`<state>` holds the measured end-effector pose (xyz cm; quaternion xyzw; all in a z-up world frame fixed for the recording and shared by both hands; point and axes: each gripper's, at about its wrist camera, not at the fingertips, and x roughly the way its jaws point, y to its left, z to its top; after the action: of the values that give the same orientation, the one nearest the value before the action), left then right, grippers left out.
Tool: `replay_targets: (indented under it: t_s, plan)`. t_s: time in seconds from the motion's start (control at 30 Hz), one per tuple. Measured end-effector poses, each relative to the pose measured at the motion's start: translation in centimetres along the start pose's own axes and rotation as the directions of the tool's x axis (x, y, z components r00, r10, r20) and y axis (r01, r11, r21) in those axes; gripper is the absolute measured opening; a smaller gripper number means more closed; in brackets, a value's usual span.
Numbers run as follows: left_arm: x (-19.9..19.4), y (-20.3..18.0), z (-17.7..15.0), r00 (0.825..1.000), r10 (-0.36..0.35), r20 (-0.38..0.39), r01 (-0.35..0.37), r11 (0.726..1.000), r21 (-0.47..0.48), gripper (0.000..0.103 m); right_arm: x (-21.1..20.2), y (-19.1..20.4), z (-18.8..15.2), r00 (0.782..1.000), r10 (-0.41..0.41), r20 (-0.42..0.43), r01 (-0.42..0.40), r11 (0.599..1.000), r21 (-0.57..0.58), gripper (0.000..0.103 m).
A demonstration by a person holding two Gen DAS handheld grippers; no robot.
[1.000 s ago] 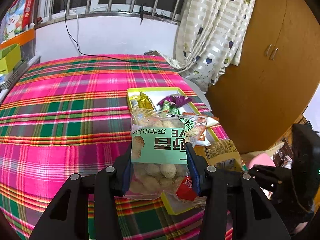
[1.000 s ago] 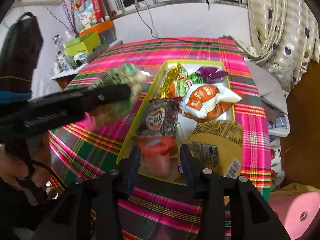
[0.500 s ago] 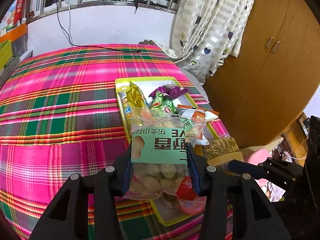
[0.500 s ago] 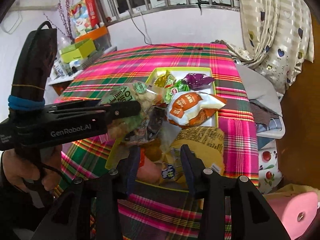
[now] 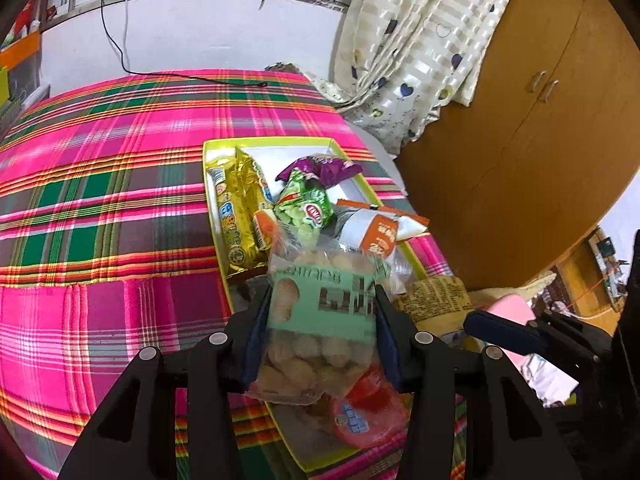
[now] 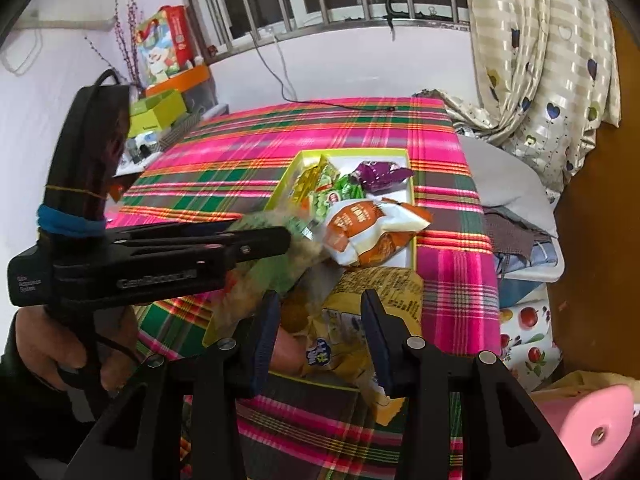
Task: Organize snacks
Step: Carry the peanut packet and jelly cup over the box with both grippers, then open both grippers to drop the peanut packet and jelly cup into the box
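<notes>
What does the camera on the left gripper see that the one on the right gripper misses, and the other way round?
Only the left wrist view shows the wooden wardrobe and the peanut bag face-on between the opening left gripper. Only the right wrist view shows the person's hand and the colourful boxes by the window. Both show the yellow tray of snacks, the orange packet and the plaid cloth.

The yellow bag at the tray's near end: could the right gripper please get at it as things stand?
Probably yes: the yellow bag lies just ahead of the right gripper, showing between its parted fingers, with nothing over it there.
</notes>
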<state>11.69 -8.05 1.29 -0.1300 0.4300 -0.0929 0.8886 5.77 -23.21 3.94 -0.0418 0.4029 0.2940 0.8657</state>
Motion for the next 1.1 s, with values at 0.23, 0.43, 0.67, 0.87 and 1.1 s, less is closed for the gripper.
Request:
replay_targets:
  t_s: [0.23,0.43,0.67,0.87,1.1]
  plan:
    - [-1.2,0.5,-0.2,0.998,-0.05,0.024,0.05,0.999,-0.018,0.053,-0.5,-0.5,-0.2,1.0,-0.03,0.004,0.03,0.999,0.021,0.04]
    - [-3.2,1.9,-0.1,0.993,-0.043,0.107,0.05,0.997,-0.066,0.053,-0.8,-0.2,-0.2,0.999,-0.038,0.008,0.038,0.999,0.023,0.04]
    - [-1.4,3.1,-0.4,0.995,-0.077,0.061,0.082,0.992,-0.098,0.034,-0.6,-0.3,-0.2,0.999,-0.038,-0.001,0.038,0.999,0.023,0.04]
    - [-0.7,2.5,0.0,0.992,-0.111,0.066,0.116,0.99,-0.078,0.022,-0.3,-0.5,-0.1,0.999,-0.042,-0.006,0.043,0.999,0.03,0.04]
    - [-0.9,2.8,0.8,0.988,-0.139,0.071,0.143,0.987,-0.066,0.022,-0.6,-0.4,0.0,0.999,-0.052,-0.001,0.052,0.998,0.029,0.04]
